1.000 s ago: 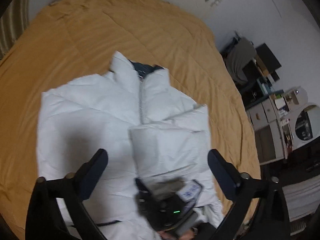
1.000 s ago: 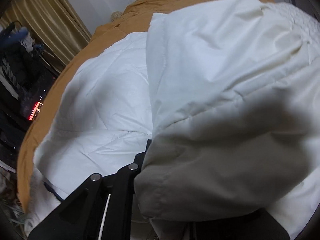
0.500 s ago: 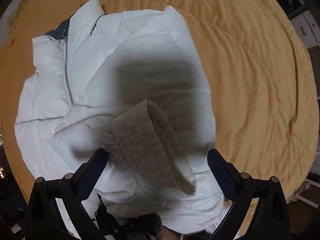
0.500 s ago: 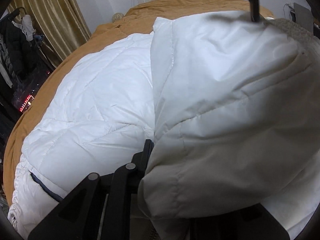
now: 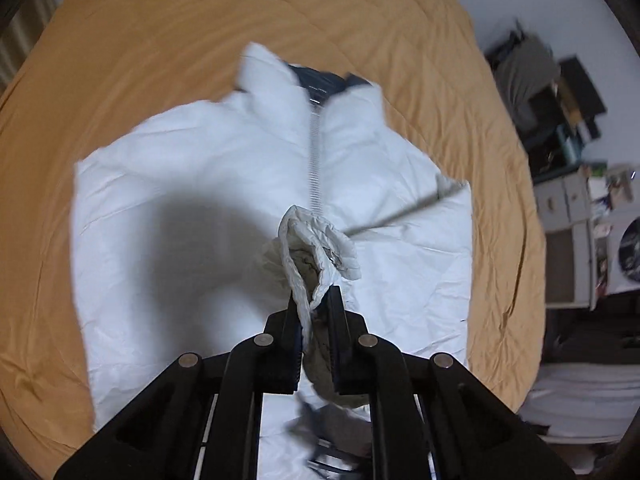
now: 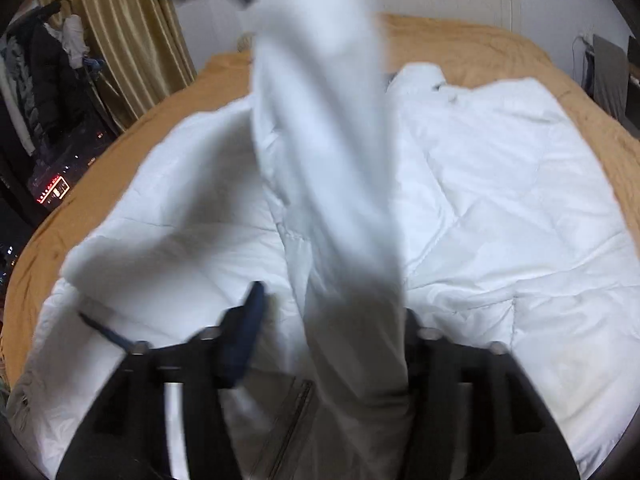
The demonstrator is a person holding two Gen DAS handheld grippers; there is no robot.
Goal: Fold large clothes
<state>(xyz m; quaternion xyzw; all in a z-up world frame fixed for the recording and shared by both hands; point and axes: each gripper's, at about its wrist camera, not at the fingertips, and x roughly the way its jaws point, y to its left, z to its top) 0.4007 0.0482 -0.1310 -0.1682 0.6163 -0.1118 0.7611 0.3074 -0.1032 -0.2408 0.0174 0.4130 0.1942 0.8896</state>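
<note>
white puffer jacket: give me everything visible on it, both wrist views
The white puffer jacket lies front-up on the orange bedspread. It is quilted, with smooth and slightly glossy fabric, a stand-up collar with dark lining and a zipper closed down the front. One sleeve is raised; its crumpled cuff is pinched in the shut left gripper. In the right wrist view that sleeve hangs blurred between the opening jaws of the right gripper, whose pads no longer press it.
</note>
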